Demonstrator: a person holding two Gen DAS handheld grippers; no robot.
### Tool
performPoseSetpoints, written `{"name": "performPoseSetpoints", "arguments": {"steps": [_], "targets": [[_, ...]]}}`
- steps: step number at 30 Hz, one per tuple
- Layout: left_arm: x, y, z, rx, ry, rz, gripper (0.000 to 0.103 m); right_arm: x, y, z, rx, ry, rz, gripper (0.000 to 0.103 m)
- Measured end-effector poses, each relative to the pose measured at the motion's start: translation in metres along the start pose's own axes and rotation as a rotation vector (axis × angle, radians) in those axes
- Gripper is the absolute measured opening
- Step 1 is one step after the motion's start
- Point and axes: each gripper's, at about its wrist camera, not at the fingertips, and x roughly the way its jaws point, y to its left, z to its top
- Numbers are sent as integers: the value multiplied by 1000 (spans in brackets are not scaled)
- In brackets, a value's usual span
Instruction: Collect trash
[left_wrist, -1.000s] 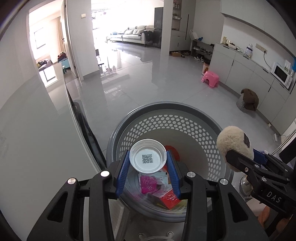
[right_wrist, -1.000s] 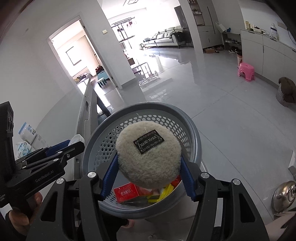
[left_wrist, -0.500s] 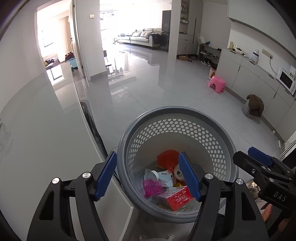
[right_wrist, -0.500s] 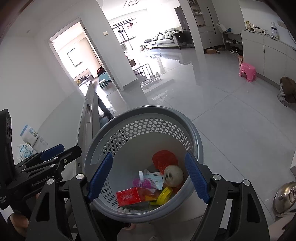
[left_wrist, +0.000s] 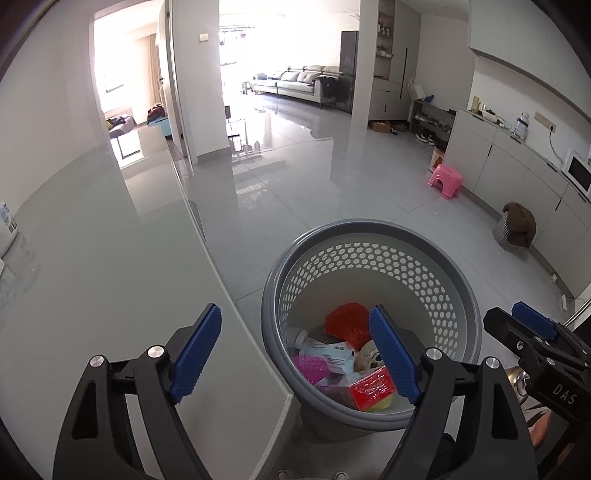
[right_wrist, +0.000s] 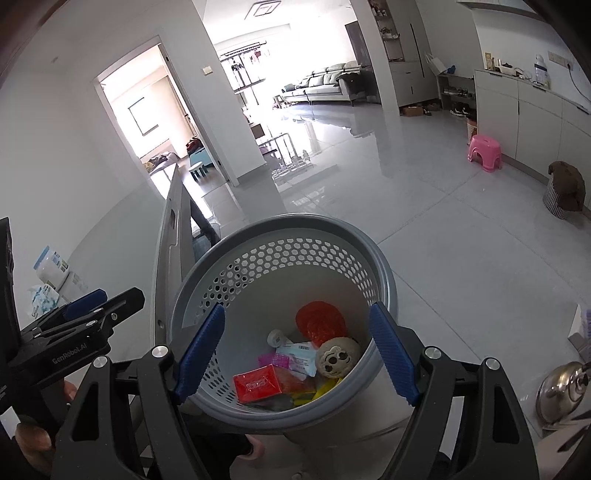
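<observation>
Hovering above a grey basket, the left gripper points steeply downward; its jaws are opening, with nothing pressed between the blue ribbed pads, one of which lies over the table edge and the other over the basket mouth. The right gripper is angled down likewise, its jaws spread wide and empty, both pads framing the basket from above. Each gripper appears at the edge of the other's view, the two well apart on either side of the basket. Fingertips of a hand show at the lower left of the right wrist view, beneath the left gripper's black body.

The basket is round, of grey plastic, its upper wall pierced by hexagonal holes and its lower wall solid. It stands on the floor just beside a grey table. Collected trash lies at its bottom: a red box with a glossy wrap, a round fuzzy cream toy lying face up, a translucent orange-red wrapper, a white and pale-blue printed packet, a pink ridged piece, a small white cap and a yellow scrap. The pieces overlap and touch.
</observation>
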Motion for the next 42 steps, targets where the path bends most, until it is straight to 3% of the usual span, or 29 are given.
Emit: {"name": "performPoseSetpoints", "arguments": {"steps": [18, 42], "targets": [[-27, 9, -13, -33, -38, 36, 97, -17, 13, -11, -35, -29, -21, 79], [-38, 14, -20, -61, -44, 95, 97, -25, 25, -17, -57, -43, -19, 80]]}}
